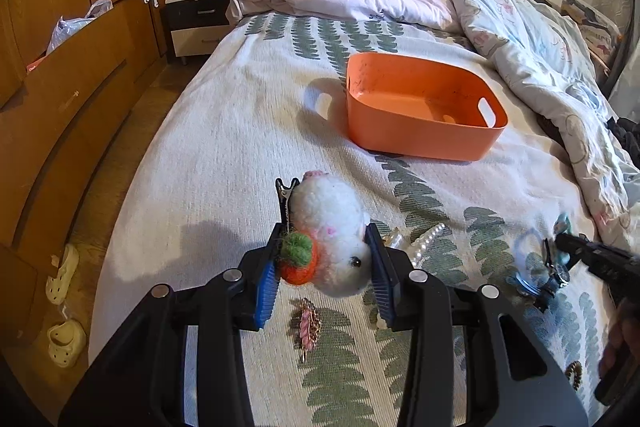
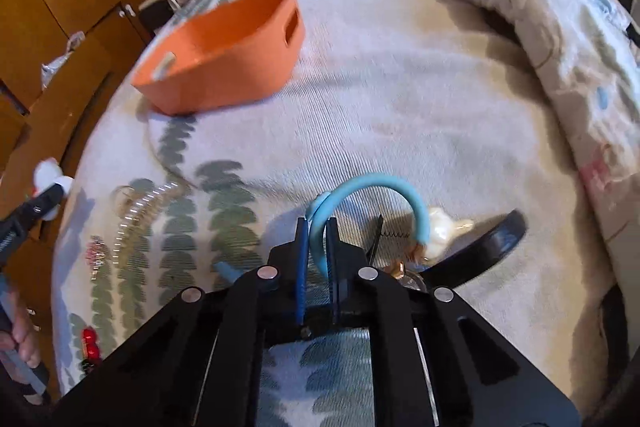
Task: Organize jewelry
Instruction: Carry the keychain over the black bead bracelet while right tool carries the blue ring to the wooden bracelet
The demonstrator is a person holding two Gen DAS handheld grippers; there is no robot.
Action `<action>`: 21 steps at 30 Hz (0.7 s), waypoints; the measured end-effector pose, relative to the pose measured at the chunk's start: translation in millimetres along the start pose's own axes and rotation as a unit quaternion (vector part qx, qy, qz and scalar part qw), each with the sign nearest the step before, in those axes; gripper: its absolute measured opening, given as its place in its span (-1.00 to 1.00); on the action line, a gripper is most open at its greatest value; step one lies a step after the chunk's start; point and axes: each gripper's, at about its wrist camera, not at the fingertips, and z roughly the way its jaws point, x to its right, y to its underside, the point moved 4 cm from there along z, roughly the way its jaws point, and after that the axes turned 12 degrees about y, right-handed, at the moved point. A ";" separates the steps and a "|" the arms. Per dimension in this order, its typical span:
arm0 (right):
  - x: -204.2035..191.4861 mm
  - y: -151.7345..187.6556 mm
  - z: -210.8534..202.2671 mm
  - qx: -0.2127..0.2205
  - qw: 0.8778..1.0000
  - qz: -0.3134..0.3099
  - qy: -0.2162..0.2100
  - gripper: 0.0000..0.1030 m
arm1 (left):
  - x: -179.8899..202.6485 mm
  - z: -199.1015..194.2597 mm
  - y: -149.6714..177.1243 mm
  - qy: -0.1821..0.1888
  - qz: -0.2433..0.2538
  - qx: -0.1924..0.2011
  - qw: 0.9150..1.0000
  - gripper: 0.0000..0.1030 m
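My left gripper (image 1: 326, 239) is shut on a fluffy white plush hair clip (image 1: 332, 211) with an orange and green carrot, held just above the bed. An orange bin (image 1: 400, 131) stands beyond it on the leaf-patterned bedspread, and looks empty. In the right wrist view my right gripper (image 2: 317, 231) is shut on a light blue hair loop (image 2: 372, 183), which arches up out of the pads. The bin (image 2: 224, 67) lies far left of it. A pearl strand (image 1: 426, 241), a pink-gold clip (image 1: 308, 323) and a brown spiral tie (image 1: 574, 373) lie on the bed.
A black hairband (image 2: 492, 243), a white shell-like clip (image 2: 440, 231) and red beads (image 2: 90, 343) lie near the right gripper. A crumpled duvet (image 1: 540, 39) fills the right and far side. The wooden wardrobe (image 1: 60, 67), a nightstand (image 1: 196, 23) and slippers (image 1: 64, 339) are left of the bed.
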 end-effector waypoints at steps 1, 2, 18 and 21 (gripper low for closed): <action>0.4 -0.9 -11.5 0.008 1.000 0.001 -0.003 -0.84 | 0.4 -3.0 -0.2 0.001 0.000 0.002 1.000 -0.22; 0.5 -1.1 -20.7 0.014 1.000 0.002 -0.006 -0.84 | 1.7 -7.6 -0.8 0.003 -0.002 0.005 1.000 -0.22; 4.5 67.7 -167.7 0.086 0.991 0.048 -0.091 -0.93 | 36.4 -93.0 27.1 0.015 0.014 0.034 0.999 -0.21; 2.5 89.7 -166.8 0.069 0.992 0.043 -0.095 -0.92 | 35.6 -105.0 38.6 0.010 0.014 0.034 0.999 -0.21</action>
